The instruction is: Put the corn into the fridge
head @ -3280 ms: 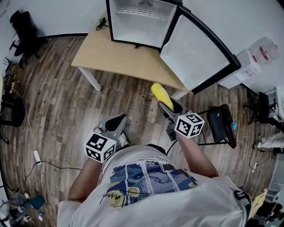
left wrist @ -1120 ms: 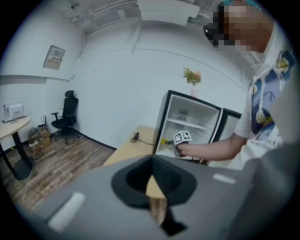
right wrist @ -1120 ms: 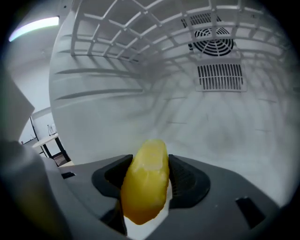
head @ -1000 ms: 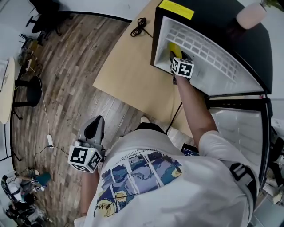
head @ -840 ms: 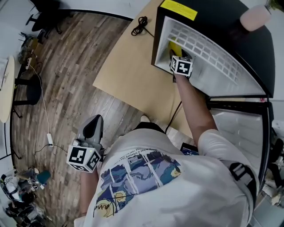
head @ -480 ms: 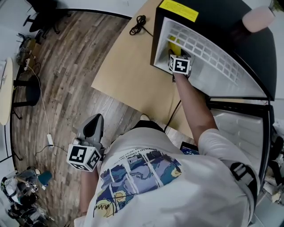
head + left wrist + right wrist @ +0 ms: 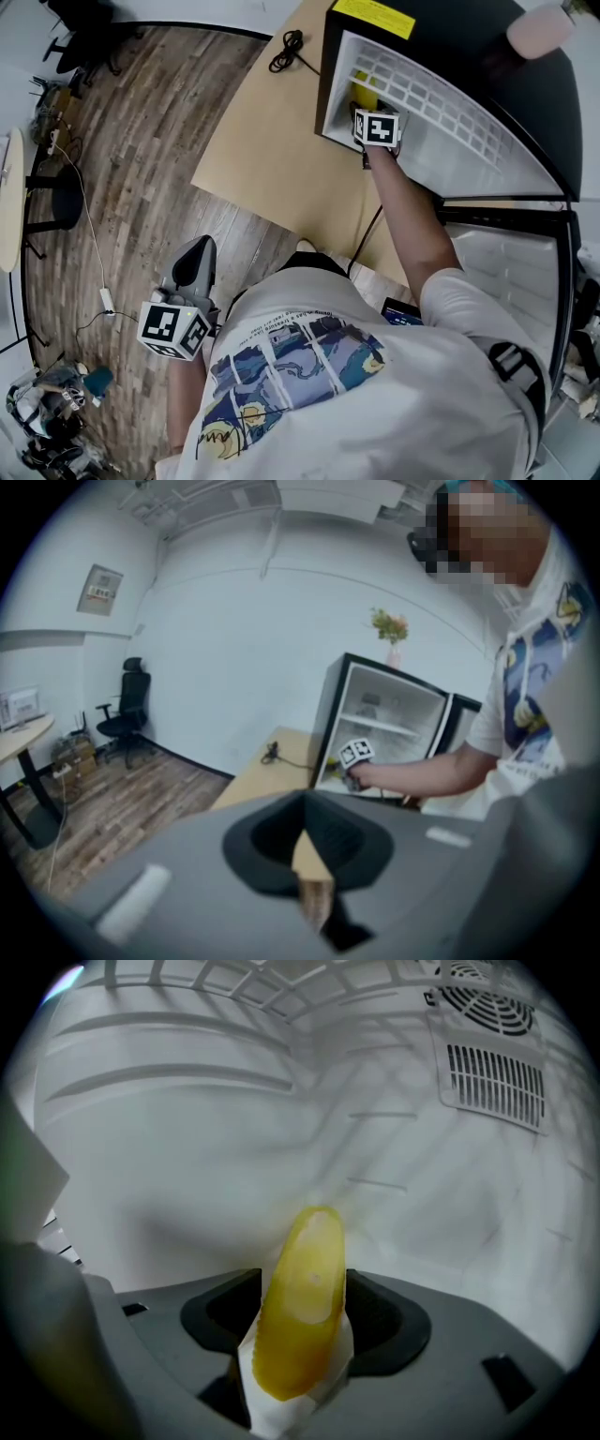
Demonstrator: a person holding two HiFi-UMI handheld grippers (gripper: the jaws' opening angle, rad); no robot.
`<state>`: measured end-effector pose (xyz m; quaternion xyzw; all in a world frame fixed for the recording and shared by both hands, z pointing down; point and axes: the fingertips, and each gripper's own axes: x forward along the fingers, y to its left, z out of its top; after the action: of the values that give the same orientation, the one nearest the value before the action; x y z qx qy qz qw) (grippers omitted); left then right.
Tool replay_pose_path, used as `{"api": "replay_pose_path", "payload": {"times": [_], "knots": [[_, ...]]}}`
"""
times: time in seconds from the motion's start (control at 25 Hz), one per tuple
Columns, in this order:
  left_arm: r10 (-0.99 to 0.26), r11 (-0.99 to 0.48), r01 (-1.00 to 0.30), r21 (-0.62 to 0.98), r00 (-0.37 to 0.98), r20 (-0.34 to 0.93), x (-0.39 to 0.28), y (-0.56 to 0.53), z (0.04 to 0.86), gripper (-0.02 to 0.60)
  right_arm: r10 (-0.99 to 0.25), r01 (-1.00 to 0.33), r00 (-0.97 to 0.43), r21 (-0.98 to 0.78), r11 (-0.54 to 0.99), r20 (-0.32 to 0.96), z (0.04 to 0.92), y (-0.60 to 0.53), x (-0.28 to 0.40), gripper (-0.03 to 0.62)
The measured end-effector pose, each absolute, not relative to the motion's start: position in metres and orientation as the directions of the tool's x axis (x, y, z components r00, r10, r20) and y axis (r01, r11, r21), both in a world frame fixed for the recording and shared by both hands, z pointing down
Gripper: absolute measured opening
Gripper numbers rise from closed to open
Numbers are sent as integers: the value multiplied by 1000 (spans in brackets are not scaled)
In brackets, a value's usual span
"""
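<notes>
Bright, even light; fisheye bending and black corners in both gripper views. Between the jaws of the right gripper [image 7: 302, 1354] the corn [image 7: 309, 1288] is blurred and glossy; beyond them soft shelf shadows stripe the fridge wall [image 7: 169, 1147]

The light wooden table [image 7: 272, 159] carries the open fridge [image 7: 450, 42] and a coiled black cable [image 7: 284, 50].

corn [image 7: 364, 91] inside fridge [image 7: 469, 37], on table [image 7: 272, 159]

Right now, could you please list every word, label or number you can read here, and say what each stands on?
No text reads clearly.
Yellow label on the fridge top: too small to read.
Line of print on the shirt: too blurred.
Wall sign in the left gripper view: blurred.
</notes>
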<state>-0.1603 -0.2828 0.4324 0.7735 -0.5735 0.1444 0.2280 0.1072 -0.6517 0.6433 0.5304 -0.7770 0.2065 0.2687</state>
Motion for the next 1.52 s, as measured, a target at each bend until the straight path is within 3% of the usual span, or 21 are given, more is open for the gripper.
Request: {"api": "replay_pose_path", "payload": {"times": [0.48,1.0,1.24,1.52], "knots": [[-803,-325,-923,204,384,456,-170,-260,430,9,-744,-948,-279,-53,313,606,613,-610,116,259],[-757,-459,-858,230,513,405,-199,-193,435,9,-795,-975,-208,-52,217,570,571,-482,125,258],[-741,-504,-831,236,556,376,-217,-157,432,9,-800,-975,-212,-62,215,561,556,-403,103,113],[-722,-541,-804,245,594,355,-242,-106,437,9,-788,-972,-211,-43,229,578,547,-305,70,51]]}}
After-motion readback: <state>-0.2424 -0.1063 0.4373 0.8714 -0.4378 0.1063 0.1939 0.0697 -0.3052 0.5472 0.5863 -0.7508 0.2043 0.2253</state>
